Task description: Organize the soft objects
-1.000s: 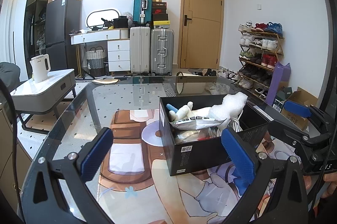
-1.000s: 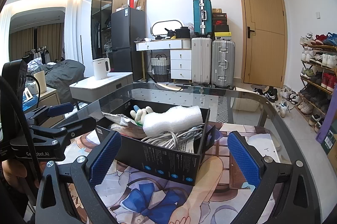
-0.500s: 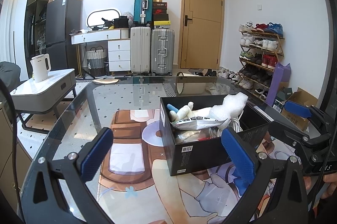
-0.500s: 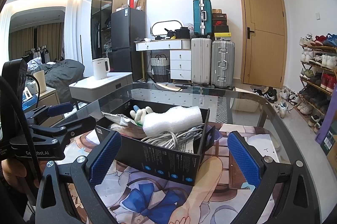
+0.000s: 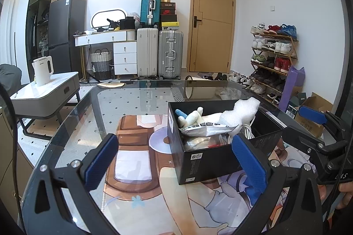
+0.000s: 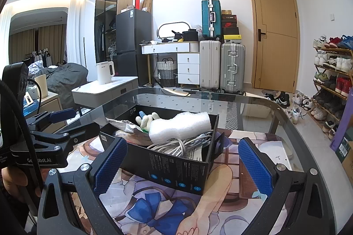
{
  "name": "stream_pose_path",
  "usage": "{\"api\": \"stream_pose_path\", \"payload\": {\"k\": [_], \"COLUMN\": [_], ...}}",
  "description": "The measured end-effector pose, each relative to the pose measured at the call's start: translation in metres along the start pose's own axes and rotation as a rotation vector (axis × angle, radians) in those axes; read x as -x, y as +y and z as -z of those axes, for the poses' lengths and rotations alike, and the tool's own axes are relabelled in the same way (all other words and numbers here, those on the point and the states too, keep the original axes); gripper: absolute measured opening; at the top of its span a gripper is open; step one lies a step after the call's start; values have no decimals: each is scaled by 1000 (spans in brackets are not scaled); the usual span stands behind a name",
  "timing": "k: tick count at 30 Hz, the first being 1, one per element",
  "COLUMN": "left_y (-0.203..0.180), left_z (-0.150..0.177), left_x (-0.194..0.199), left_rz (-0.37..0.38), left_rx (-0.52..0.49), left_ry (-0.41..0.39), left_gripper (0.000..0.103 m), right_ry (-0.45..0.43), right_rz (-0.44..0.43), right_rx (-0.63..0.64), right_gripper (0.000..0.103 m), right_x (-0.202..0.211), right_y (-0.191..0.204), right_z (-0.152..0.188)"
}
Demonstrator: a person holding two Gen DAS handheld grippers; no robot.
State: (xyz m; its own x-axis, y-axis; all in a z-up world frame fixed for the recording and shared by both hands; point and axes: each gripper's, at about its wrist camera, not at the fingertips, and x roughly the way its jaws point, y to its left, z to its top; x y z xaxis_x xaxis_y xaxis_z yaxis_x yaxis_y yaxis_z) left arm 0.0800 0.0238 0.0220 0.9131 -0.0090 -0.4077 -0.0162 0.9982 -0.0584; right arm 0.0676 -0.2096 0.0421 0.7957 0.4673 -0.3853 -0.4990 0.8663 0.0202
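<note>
An open black box (image 5: 207, 160) is set on the printed mat (image 5: 141, 186), filled to the rim. A white foam roll (image 6: 179, 128) is laid across the top, over coiled grey cables (image 6: 178, 145). A white plush (image 5: 190, 117) and a silver pouch (image 5: 207, 128) are packed beside it.

Black box (image 5: 207, 160); white foam (image 6: 179, 126); blue pads (image 6: 254, 166); teal suitcase (image 6: 211, 17).

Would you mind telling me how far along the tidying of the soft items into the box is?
Looks largely done: the black cardboard box already holds a white foam wrap roll, a white plush toy, a silver foil pouch and coiled grey cables. In hand: nothing; left gripper and right gripper are both open. No loose soft item shows outside the box.
</note>
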Motion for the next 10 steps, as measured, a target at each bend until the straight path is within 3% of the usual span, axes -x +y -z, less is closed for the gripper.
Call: {"api": "stream_pose_path", "payload": {"k": [10], "left_y": [-1], "left_z": [0], "left_x": [0], "left_rz": [-3], "left_rx": [-2], "left_ry": [-2], "left_gripper": [103], "right_ry": [0], "right_rz": [1], "right_rx": [0], "right_gripper": [102], "right_x": [0], "right_y": [0], "right_z": [0]}}
